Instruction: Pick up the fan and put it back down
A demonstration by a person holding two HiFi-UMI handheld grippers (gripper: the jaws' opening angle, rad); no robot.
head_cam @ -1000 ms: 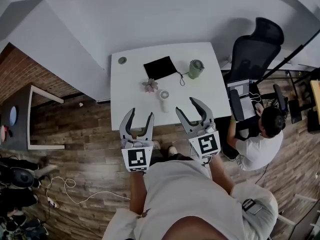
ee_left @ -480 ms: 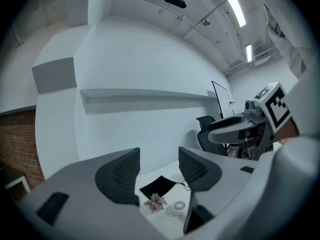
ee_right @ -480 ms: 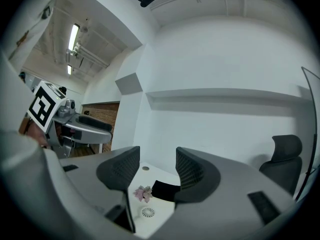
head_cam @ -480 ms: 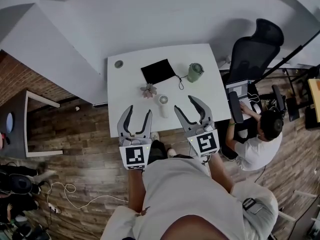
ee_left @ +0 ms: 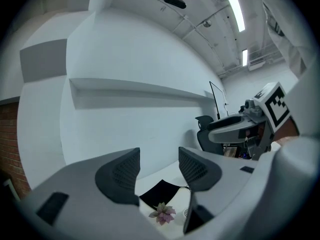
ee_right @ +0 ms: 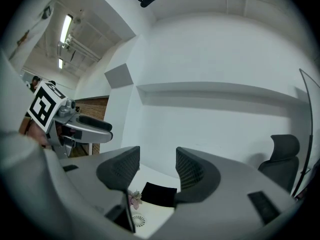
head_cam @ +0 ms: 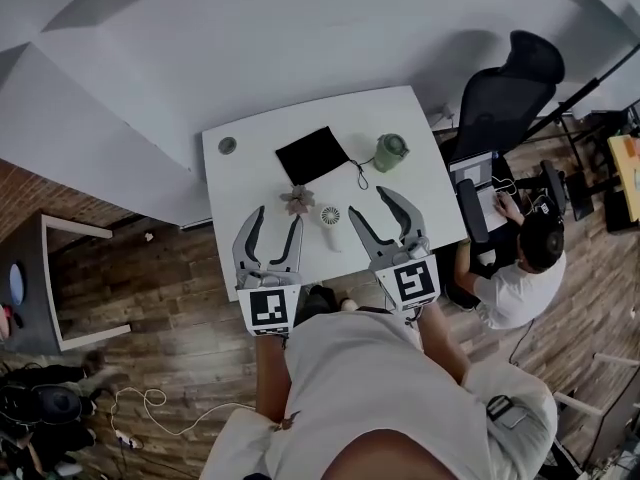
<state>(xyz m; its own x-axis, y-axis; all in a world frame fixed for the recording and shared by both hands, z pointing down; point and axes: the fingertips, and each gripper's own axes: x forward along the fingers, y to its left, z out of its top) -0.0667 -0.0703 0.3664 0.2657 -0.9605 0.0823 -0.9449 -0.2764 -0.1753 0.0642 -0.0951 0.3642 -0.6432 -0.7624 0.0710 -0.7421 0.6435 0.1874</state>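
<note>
On the table (head_cam: pixel 250 183), fan (head_cam: pixel 330 215) lies right of flower (head_cam: pixel 297 199), before pouch (head_cam: pixel 313 154).

Head view looks steeply down at the table (head_cam: pixel 250 168); both gripper views face level across it

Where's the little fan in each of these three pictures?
Head view: fan mid-picture, on the table.
Left gripper view: fan a sliver at the bottom, right of the flower.
Right gripper view: fan bottom, left of centre.
Shared landmark: the pink flower beside it.
</note>
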